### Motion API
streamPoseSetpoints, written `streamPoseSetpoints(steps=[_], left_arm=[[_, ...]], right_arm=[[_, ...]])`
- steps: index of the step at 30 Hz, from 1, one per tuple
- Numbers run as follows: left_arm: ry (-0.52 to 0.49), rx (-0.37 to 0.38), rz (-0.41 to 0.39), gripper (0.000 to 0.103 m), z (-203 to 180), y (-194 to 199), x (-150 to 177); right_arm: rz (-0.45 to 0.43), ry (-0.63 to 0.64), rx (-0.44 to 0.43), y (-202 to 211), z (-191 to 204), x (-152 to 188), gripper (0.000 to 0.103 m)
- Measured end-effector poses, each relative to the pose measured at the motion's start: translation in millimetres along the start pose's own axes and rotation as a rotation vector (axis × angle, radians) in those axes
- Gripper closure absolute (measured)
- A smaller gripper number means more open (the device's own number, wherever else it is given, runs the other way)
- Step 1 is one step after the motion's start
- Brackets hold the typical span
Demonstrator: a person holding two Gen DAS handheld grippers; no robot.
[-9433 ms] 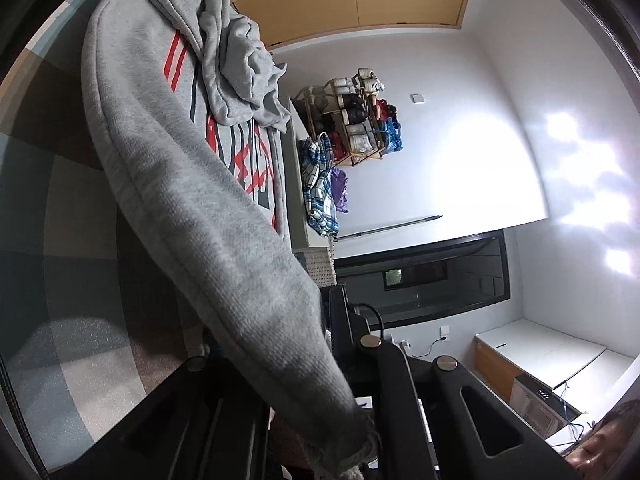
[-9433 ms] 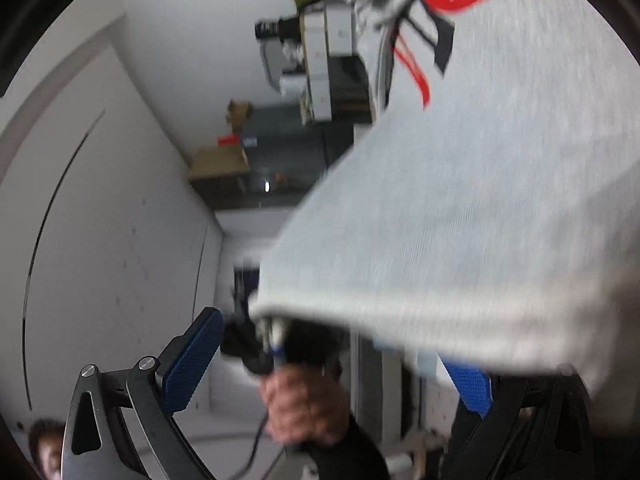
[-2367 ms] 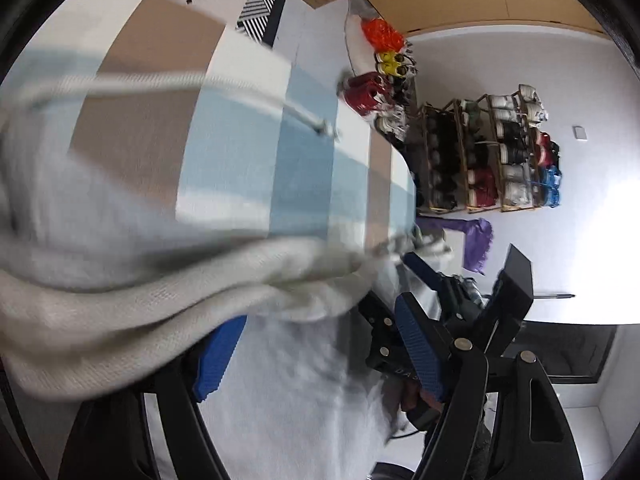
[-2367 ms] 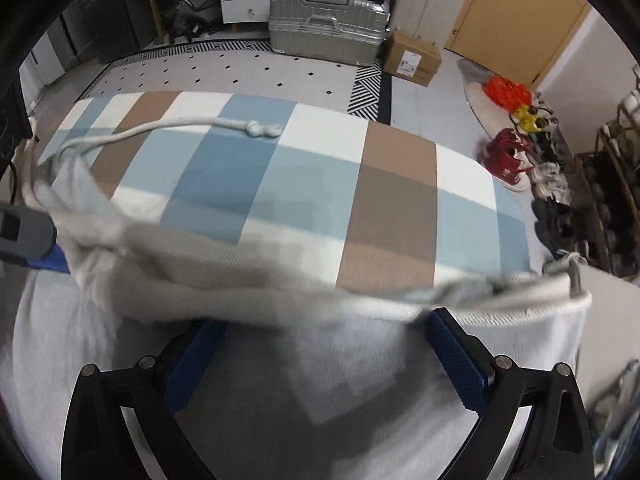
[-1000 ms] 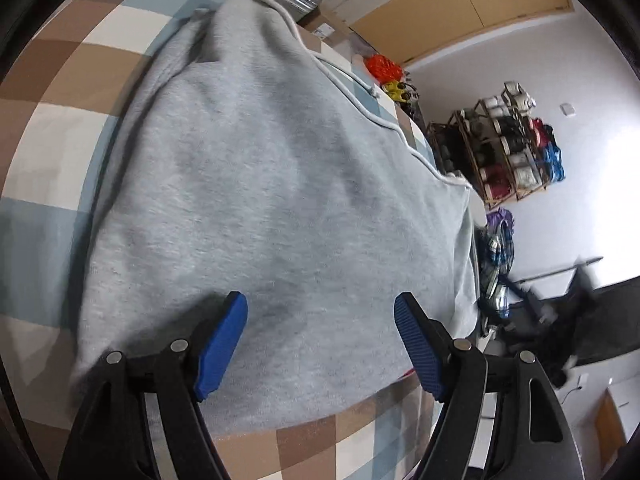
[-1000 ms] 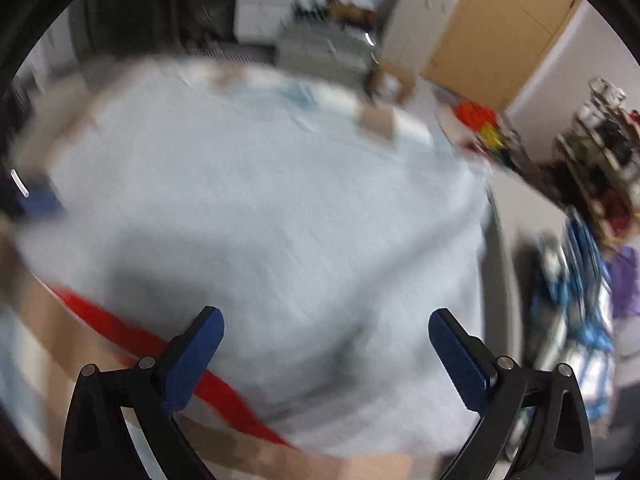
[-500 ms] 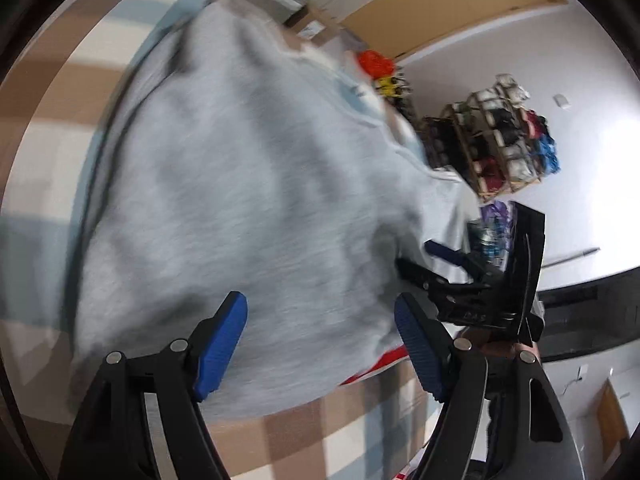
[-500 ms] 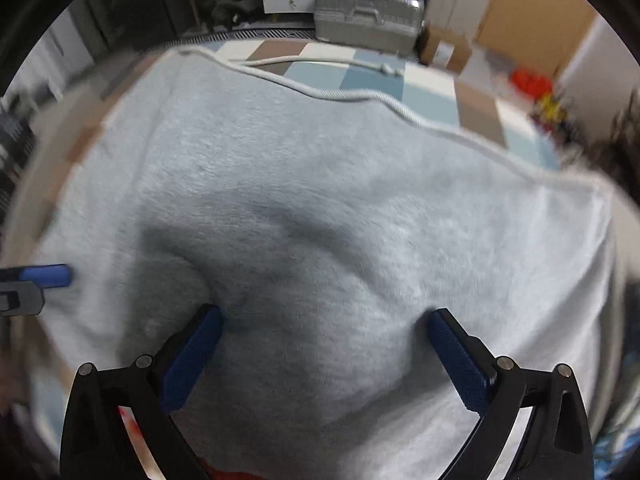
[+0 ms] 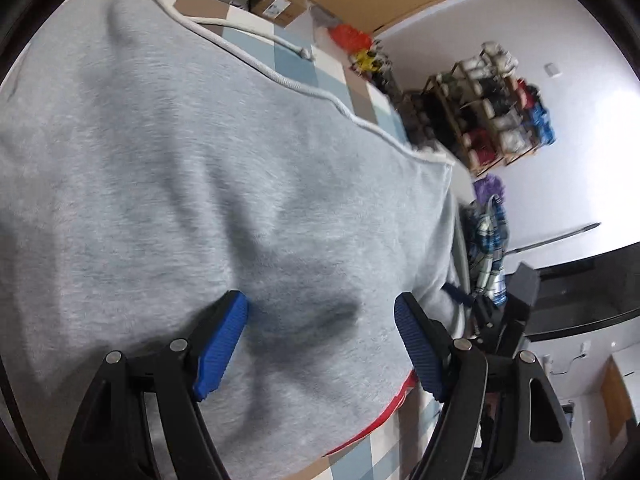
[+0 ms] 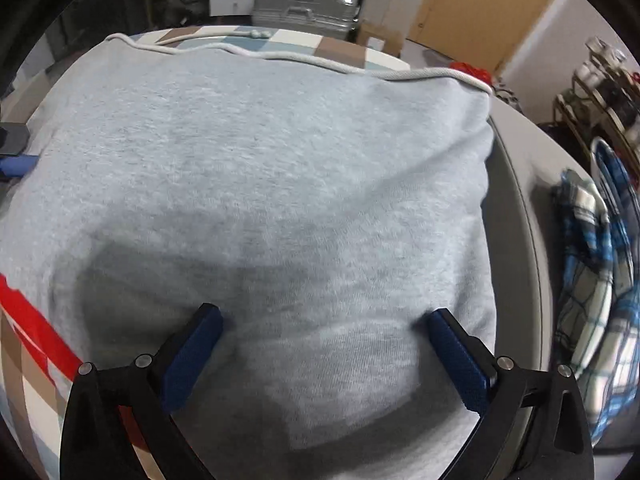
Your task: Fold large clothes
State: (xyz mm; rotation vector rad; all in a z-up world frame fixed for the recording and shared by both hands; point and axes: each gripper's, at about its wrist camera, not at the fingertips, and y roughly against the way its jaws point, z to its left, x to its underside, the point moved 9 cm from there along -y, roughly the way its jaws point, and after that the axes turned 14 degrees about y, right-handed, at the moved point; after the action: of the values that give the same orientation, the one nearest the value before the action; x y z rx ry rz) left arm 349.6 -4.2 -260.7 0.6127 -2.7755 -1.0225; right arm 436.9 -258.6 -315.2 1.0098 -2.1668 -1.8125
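Grey hoodie [image 10: 280,184] is lying folded over on the checked table [image 9: 292,60], plain back facing up, red print [image 10: 28,320] peeking out at the near edge, so the printed side is tucked under. Drawstring [image 10: 304,60] is trailing along the far edge, clear of the fold. Left claw [image 9: 320,336] and right claw [image 10: 320,344] are both hovering spread over the near half, nothing between the pads — probably lining up to flatten the fabric or take the next fold edge; can't tell if the tips are touching the cloth. Plaid shirt [image 10: 592,280] is hanging off to the right side, apart from the hoodie, likely waiting.
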Motion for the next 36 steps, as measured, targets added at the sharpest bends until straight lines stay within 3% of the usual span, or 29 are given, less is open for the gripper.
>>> streamPoseSetpoints(steps=[3, 6, 9, 11, 13, 15, 17, 23, 26, 28, 30, 33, 36], left_arm=[[0.047, 0.015, -0.008, 0.031, 11.2, 20.4, -1.9], [0.063, -0.059, -0.066, 0.031, 24.7, 51.5, -6.7], [0.041, -0.147, -0.139, 0.031, 45.5, 69.3, -12.9], [0.082, -0.192, -0.132, 0.032, 72.6, 68.5, -14.4], [0.085, -0.099, -0.148, 0.032, 76.0, 72.4, -14.6], [0.075, -0.060, -0.150, 0.032, 79.4, 75.3, -11.8], [0.038, -0.027, -0.168, 0.032, 80.0, 76.5, -7.7], [-0.055, -0.037, -0.198, 0.032, 75.5, 78.4, 6.1], [-0.068, -0.088, -0.194, 0.032, 72.8, 82.6, 4.1], [-0.054, -0.135, -0.174, 0.032, 66.4, 83.2, 4.3], [-0.074, -0.105, -0.121, 0.032, 47.1, 77.3, 7.1], [-0.102, -0.092, -0.133, 0.031, 26.2, 74.0, 1.2], [-0.081, -0.112, -0.113, 0.031, 30.9, 54.9, -1.8]], right_arm=[[0.081, 0.063, -0.019, -0.3, 3.3, 1.9, 0.000], [0.160, 0.112, -0.049, 2.8, 0.3, -8.2, 0.000], [0.046, 0.110, -0.043, 22.7, -1.6, -38.0, 0.000], [0.023, 0.114, -0.076, 20.0, 6.8, -44.5, 0.000], [0.046, 0.141, -0.062, 4.7, 16.9, -41.5, 0.000], [0.078, 0.150, -0.059, -11.7, 26.9, -30.2, 0.000], [0.040, 0.086, -0.091, -12.0, 24.4, -25.5, 0.000], [0.043, 0.157, -0.067, -8.4, 27.5, -1.2, 0.000], [0.068, 0.170, -0.056, -5.9, 30.4, -0.4, 0.000], [0.063, 0.175, -0.035, 5.7, 32.2, -4.7, 0.000], [0.026, 0.172, -0.021, 20.9, 33.2, -15.0, 0.000], [-0.070, 0.125, -0.027, 41.7, 28.7, -48.9, 0.000], [-0.110, 0.040, -0.075, 43.2, 24.1, -88.4, 0.000]])
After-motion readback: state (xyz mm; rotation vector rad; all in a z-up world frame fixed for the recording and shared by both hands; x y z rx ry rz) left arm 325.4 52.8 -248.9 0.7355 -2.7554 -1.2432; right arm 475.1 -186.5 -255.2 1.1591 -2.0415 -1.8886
